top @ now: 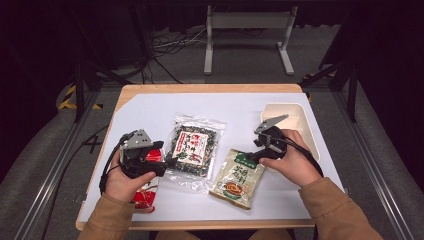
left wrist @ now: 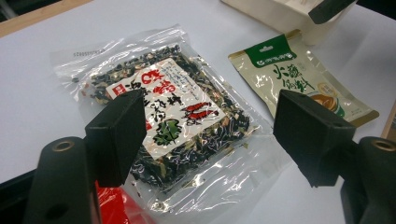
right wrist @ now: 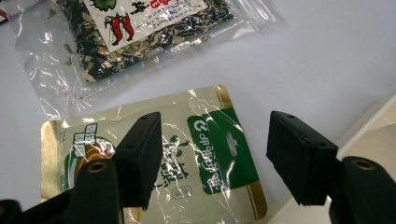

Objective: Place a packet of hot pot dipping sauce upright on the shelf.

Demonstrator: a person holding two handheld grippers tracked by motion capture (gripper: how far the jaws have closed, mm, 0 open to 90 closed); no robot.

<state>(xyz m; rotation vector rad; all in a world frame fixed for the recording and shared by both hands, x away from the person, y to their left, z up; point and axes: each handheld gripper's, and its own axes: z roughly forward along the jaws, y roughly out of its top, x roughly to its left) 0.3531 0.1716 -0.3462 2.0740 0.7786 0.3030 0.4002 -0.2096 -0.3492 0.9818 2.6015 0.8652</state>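
A clear bag of dark dried flakes with a white and red label lies mid-table. Right of it lies a gold pouch with a green header. My left gripper is open at the bag's left edge, and in the left gripper view its jaws stand wide above the bag with nothing gripped. My right gripper is open over the pouch's top end. In the right gripper view the jaws straddle the green header without pressing on it.
A cream tray stands at the table's right edge, just behind my right hand. A red packet lies under my left hand near the front edge. The white mat is bare at the back left.
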